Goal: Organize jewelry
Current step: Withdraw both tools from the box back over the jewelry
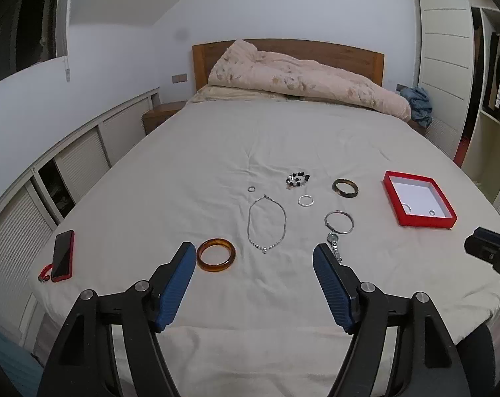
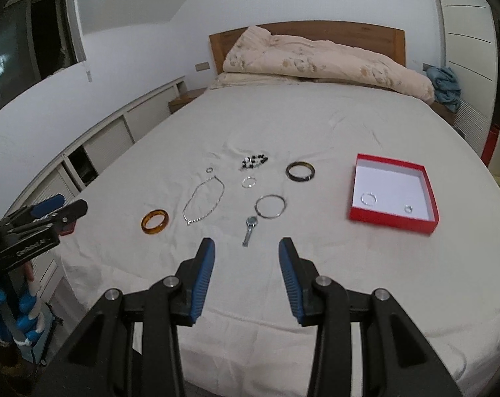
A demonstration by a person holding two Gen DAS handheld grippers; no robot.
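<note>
Jewelry lies on the white bed sheet: an amber bangle [image 1: 215, 254] [image 2: 155, 221], a pearl necklace [image 1: 267, 223] [image 2: 204, 204], a small ring [image 1: 251, 189], a black-and-white bead bracelet [image 1: 297, 179] [image 2: 253, 161], a silver ring bracelet [image 1: 306, 200], a dark bangle [image 1: 345, 188] [image 2: 300, 171], a silver hoop bangle [image 1: 339, 222] [image 2: 270, 206] and a watch [image 1: 335, 246] [image 2: 250, 229]. A red box [image 1: 418, 202] [image 2: 392, 192] holds two rings. My left gripper [image 1: 254, 258] is open above the near sheet, between the amber bangle and the watch. My right gripper [image 2: 246, 248] is open just short of the watch.
A red-cased phone [image 1: 63, 255] lies at the bed's left edge. A folded pink quilt [image 1: 302, 77] lies by the wooden headboard. White cabinets [image 1: 68, 165] run along the left. The left gripper also shows at the left of the right wrist view [image 2: 48, 213].
</note>
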